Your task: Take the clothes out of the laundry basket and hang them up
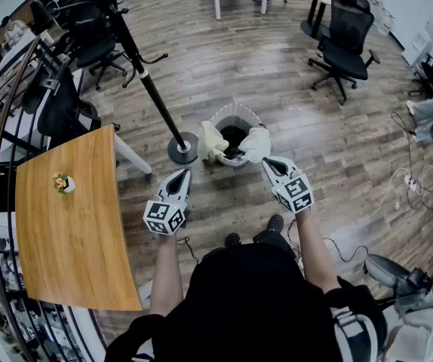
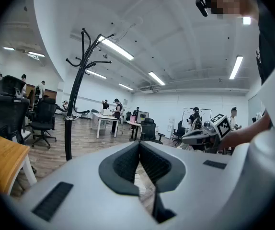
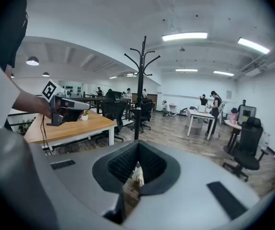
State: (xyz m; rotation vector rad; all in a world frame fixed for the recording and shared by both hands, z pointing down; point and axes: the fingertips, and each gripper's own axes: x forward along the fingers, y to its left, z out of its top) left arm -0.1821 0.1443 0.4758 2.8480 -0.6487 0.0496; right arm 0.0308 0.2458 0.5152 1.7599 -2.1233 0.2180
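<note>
The person is standing on the wood floor and holding both grippers out in front, just short of the laundry basket (image 1: 235, 111). The basket is sitting upright on the floor near the round base of the coat rack (image 1: 182, 148), with its mouth facing up, while the rack's pole is rising straight up. 2 pale garments are hanging over the basket's near rim. 1 (image 1: 212, 142) is on the left side, its long axis running down the basket's wall, and 1 (image 1: 256, 145) is on the right, bunched on the rim just ahead of the right gripper (image 1: 271, 163). A dark garment (image 1: 234, 136) is lying inside. The left gripper (image 1: 180, 175) is pointing level, its 2 jaws pressed together with nothing between them. The right gripper is tilting down toward the right-hand garment, its jaws likewise closed and empty. A wooden table (image 1: 73, 232) with a small potted plant (image 1: 63, 182) is standing at the person's left.
</note>
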